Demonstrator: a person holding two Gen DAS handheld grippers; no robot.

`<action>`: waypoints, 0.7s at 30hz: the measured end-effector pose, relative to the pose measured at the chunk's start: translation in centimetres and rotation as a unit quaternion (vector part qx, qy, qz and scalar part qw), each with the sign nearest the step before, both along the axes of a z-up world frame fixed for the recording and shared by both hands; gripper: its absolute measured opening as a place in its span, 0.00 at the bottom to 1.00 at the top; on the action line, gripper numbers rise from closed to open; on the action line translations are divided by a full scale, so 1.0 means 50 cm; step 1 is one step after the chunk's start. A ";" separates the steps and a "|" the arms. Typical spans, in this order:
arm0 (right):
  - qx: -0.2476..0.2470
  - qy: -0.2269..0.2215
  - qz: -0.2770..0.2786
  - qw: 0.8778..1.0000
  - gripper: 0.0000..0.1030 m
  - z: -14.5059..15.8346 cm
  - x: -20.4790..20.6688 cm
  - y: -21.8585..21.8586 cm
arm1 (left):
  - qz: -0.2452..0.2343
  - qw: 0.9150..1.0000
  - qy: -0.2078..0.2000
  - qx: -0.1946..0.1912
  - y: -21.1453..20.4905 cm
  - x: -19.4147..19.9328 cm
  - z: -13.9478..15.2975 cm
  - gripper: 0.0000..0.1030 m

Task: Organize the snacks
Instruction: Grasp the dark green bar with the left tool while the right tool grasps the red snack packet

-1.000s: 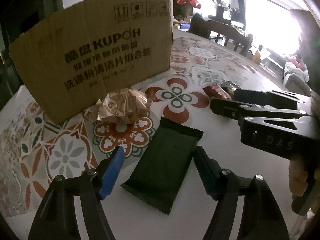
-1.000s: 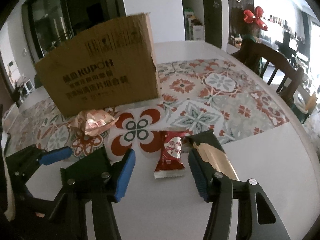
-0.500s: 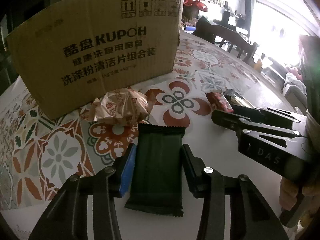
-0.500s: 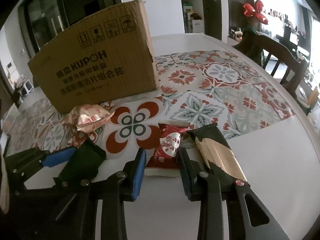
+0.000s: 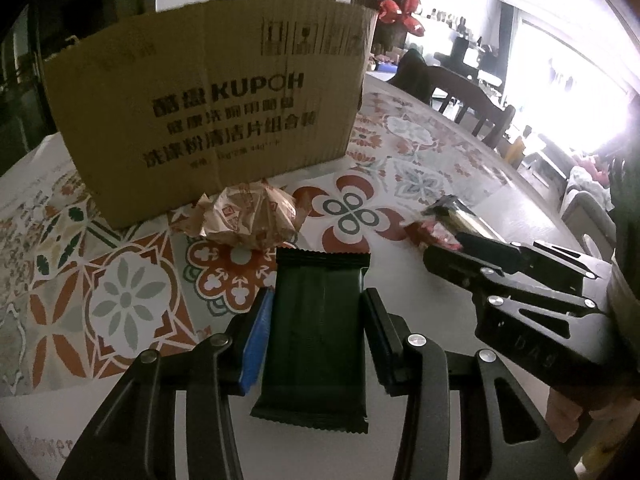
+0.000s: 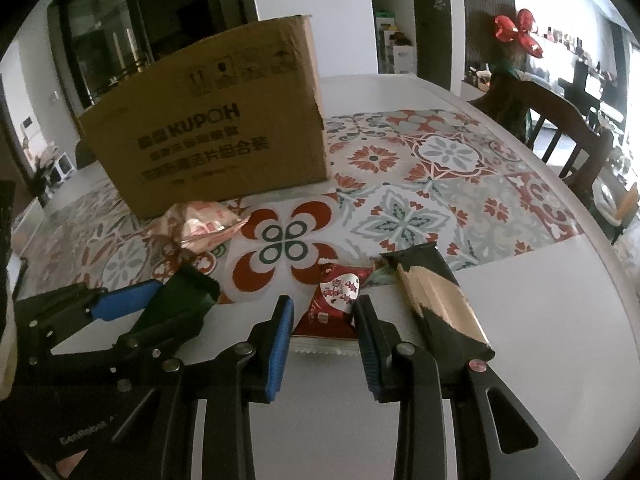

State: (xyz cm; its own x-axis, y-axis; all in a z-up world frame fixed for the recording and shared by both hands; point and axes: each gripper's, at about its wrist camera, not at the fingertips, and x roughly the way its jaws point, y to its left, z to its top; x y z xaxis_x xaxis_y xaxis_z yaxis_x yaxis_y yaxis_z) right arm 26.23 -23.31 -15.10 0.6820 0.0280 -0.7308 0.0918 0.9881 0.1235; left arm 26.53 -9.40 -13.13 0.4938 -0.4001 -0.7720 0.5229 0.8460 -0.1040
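Note:
My left gripper is shut on a dark green snack packet, its pads pressing both long sides, just above the table. My right gripper is shut on a small red snack packet, the pads against its sides. The green packet and the left gripper also show at the left of the right wrist view. A crinkled gold-orange packet lies in front of the brown KUPOH cardboard box. A black and gold bar packet lies just right of the red one.
The box stands upright at the back of the table on a patterned tile mat. Dark wooden chairs stand at the table's far right side. The white table edge curves round at the right.
Both grippers have closed in from wide open onto their packets. The left one has straightened the green packet between its pads, and the right one has come forward around the red packet.

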 end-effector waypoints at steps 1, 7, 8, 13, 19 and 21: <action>0.000 -0.001 0.001 1.000 0.32 0.003 -0.003 0.001 | 0.002 1.000 -0.003 -0.001 0.003 -0.005 0.006 0.43; 0.004 -0.019 0.009 1.000 0.28 0.027 -0.025 0.008 | 0.014 1.000 -0.012 -0.014 0.017 -0.024 0.036 0.43; 0.004 -0.020 0.009 1.000 0.28 0.029 -0.026 0.009 | 0.015 1.000 -0.013 -0.014 0.018 -0.026 0.039 0.43; 0.001 -0.011 0.017 1.000 0.10 0.024 -0.031 0.016 | 0.018 1.000 -0.019 -0.013 0.021 -0.038 0.046 0.43; 0.007 -0.009 0.000 1.000 0.25 0.020 -0.045 0.008 | 0.022 1.000 -0.015 -0.016 0.025 -0.046 0.041 0.43; 0.005 -0.006 0.003 1.000 0.26 0.018 -0.042 0.011 | 0.026 0.999 -0.013 -0.018 0.026 -0.043 0.038 0.43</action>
